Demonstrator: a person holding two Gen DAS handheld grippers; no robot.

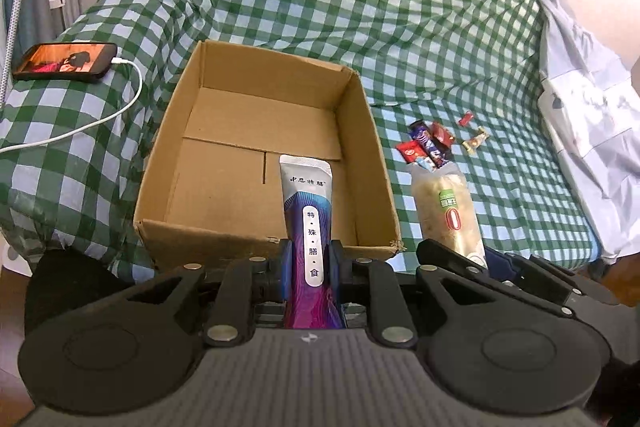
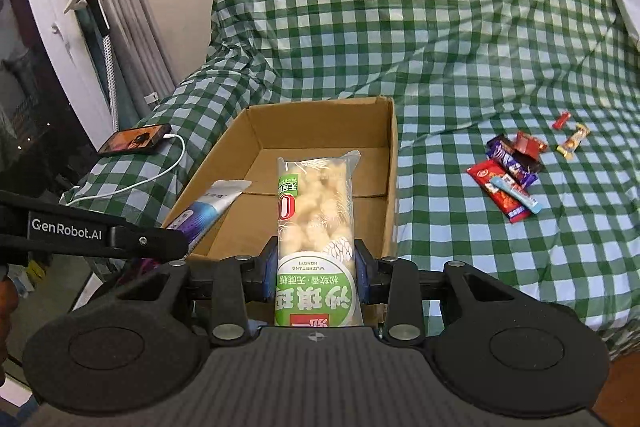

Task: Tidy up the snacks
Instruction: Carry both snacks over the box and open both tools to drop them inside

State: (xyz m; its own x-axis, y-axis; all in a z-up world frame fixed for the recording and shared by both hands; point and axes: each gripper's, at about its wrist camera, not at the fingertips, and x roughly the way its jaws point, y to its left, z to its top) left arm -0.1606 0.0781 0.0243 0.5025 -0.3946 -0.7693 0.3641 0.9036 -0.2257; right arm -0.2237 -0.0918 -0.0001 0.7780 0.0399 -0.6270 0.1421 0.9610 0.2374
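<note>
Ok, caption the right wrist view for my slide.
Right claw carries a puffed-snack pack toward an empty cardboard box.

Seeing one cardboard box point(image 2: 392, 163), one purple-and-silver pouch point(image 1: 310, 223), one green-labelled puffed-snack pack point(image 2: 316, 211), roughly seven small wrapped candies point(image 2: 510, 183) lying loose, exact count unclear, one phone point(image 1: 66, 61), one white cable point(image 1: 120, 107).
</note>
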